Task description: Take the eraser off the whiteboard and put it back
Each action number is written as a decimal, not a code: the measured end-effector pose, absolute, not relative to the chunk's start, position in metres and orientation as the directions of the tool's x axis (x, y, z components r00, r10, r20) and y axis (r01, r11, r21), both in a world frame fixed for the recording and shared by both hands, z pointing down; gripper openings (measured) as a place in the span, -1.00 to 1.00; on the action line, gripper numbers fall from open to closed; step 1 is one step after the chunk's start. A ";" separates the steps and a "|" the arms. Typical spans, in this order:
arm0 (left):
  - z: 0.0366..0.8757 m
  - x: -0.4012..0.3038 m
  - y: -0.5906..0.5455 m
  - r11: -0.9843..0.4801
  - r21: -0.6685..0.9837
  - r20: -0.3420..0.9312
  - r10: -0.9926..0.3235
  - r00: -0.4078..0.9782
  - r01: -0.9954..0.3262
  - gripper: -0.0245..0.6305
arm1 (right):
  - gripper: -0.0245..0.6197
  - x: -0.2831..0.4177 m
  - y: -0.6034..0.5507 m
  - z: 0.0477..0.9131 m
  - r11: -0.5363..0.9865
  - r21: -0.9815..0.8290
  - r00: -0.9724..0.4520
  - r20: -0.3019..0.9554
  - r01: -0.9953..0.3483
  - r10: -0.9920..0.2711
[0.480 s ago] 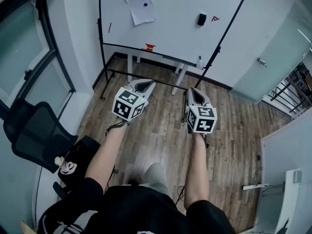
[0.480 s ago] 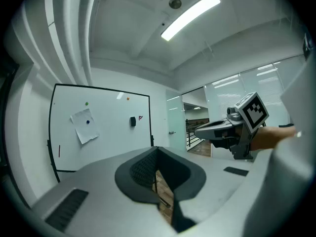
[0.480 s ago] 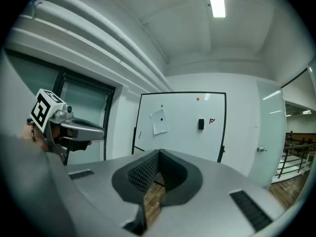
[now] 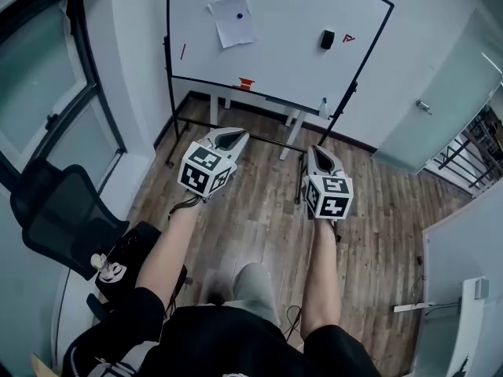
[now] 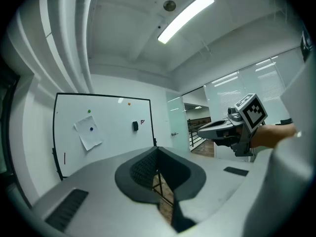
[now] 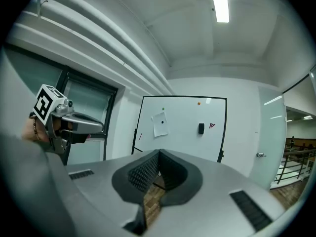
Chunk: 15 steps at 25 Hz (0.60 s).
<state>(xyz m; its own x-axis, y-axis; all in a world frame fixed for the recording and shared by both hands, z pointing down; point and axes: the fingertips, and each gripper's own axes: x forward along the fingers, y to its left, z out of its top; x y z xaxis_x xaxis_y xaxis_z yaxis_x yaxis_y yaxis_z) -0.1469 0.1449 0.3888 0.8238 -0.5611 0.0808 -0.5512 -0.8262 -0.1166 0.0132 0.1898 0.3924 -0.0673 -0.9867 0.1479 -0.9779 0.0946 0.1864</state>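
Both grippers: left gripper [image 4: 233, 137] and right gripper [image 4: 321, 154] had their fingers pinched tight against each other, empty
Eraser: small black rectangular eraser [image 4: 327, 39] sat stuck on the white black-framed whiteboard [image 4: 283, 53], well ahead of both sets of fingertips, pretty much straight out from the right ones

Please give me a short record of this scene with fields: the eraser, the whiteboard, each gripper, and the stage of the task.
eraser: black, stuck on the board's upper right, beside a red mark
whiteboard: on a stand, ahead of the person; paper sheet left of the eraser
left gripper: shut, empty, well short of the board
right gripper: shut, empty, well short of the board
task stage: eraser not yet taken
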 end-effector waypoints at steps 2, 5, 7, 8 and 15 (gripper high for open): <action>0.389 -0.146 0.143 -0.825 -0.122 0.083 -0.562 0.823 -0.552 -0.87 | -0.85 0.017 0.188 0.393 0.092 0.186 -0.065 0.146 -0.978 -0.987; 0.390 -0.142 0.138 -0.825 -0.132 0.087 -0.561 0.823 -0.549 -0.87 | -0.85 0.021 0.184 0.394 0.088 0.181 -0.063 0.140 -0.980 -0.988; 0.391 -0.138 0.136 -0.827 -0.139 0.093 -0.558 0.825 -0.544 -0.87 | -0.85 0.024 0.181 0.396 0.085 0.174 -0.061 0.138 -0.981 -0.989; 0.391 -0.136 0.134 -0.829 -0.144 0.097 -0.555 0.826 -0.540 -0.87 | -0.85 0.027 0.179 0.396 0.081 0.171 -0.058 0.136 -0.982 -0.989; 0.392 -0.126 0.119 -0.841 -0.136 0.101 -0.538 0.837 -0.524 -0.87 | -0.85 0.038 0.161 0.395 0.069 0.175 -0.046 0.131 -0.982 -0.990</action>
